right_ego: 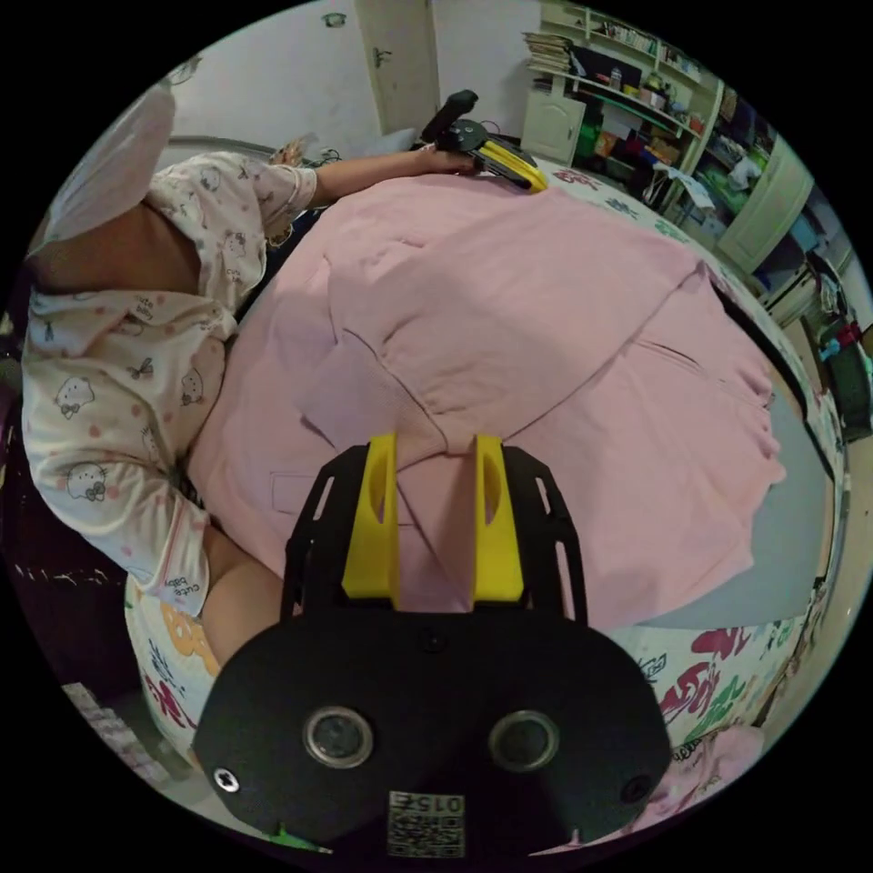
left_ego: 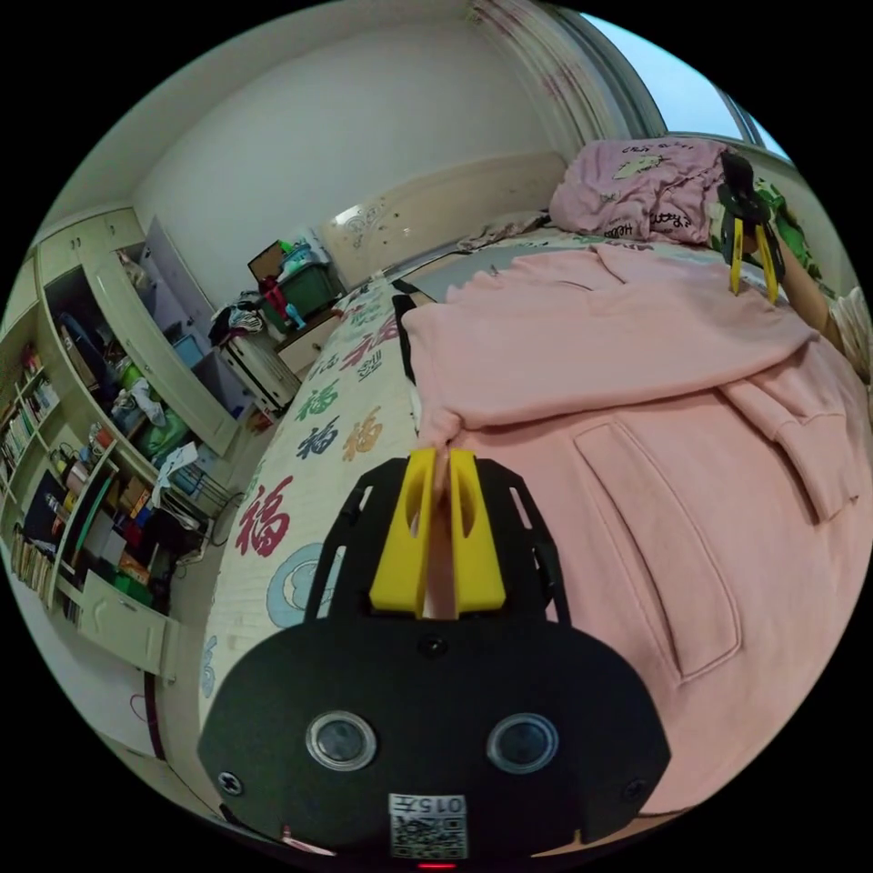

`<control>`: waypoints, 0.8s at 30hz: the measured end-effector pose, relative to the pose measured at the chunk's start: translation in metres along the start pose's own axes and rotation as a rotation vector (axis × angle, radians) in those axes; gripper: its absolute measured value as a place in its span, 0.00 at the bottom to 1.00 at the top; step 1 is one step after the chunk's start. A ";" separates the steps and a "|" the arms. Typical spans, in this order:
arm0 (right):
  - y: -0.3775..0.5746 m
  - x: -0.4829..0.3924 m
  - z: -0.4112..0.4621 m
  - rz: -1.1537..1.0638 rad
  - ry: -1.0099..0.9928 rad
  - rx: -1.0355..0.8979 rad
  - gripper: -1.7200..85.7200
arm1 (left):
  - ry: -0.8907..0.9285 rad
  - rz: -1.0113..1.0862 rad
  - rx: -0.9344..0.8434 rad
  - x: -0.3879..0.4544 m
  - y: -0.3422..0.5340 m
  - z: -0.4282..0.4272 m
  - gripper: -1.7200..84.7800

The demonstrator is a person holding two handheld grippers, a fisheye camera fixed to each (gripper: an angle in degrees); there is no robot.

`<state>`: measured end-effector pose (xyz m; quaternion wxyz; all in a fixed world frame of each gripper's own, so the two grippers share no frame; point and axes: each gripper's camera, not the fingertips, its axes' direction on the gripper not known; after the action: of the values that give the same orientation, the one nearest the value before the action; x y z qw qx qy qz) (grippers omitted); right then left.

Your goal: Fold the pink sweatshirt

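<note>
The pink sweatshirt (left_ego: 637, 382) lies spread on the bed, its upper part folded over the body, with a pocket (left_ego: 655, 546) and a sleeve (left_ego: 800, 427) showing. My left gripper (left_ego: 441, 457) is shut on a corner of the folded edge, with pink cloth pinched between the yellow jaws. In the right gripper view the left gripper (right_ego: 514, 165) sits at the far edge of the sweatshirt (right_ego: 509, 309). My right gripper (right_ego: 435, 446) stands open just over a fold point of the cloth. In the left gripper view the right gripper (left_ego: 751, 277) hangs at the far side, jaws apart.
The bed sheet (left_ego: 309, 455) carries large printed characters. A pink bundle (left_ego: 637, 186) lies by the headboard. Open wardrobe and shelves (left_ego: 109, 436) line the wall past the bed. A person in patterned pyjamas (right_ego: 118, 364) leans at the bedside. A grey cloth (right_ego: 791, 536) lies under the sweatshirt.
</note>
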<state>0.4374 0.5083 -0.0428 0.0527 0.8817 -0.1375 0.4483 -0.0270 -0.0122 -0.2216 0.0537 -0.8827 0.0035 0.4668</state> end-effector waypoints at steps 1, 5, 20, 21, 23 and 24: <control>0.001 0.003 -0.004 0.008 -0.016 0.003 0.17 | -0.017 -0.013 0.002 -0.001 0.001 -0.001 0.04; 0.012 0.003 -0.016 0.030 0.030 0.007 0.18 | -0.043 -0.029 0.013 0.001 0.005 -0.008 0.03; 0.040 -0.037 -0.029 -0.234 0.006 0.099 0.02 | -0.144 -0.023 -0.030 0.021 0.003 -0.014 0.02; 0.043 -0.041 -0.031 -0.257 0.007 0.115 0.02 | -0.147 -0.026 -0.030 0.023 0.002 -0.015 0.02; 0.056 -0.059 -0.041 -0.342 0.032 0.200 0.02 | -0.147 -0.031 -0.029 0.024 0.002 -0.017 0.02; 0.058 -0.062 -0.043 -0.351 0.041 0.216 0.02 | -0.146 -0.033 -0.027 0.025 0.001 -0.018 0.02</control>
<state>0.3527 0.4738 -0.0690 0.0379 0.8834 0.0682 0.4621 0.0017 -0.0140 -0.2319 0.0494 -0.8468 -0.0213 0.5291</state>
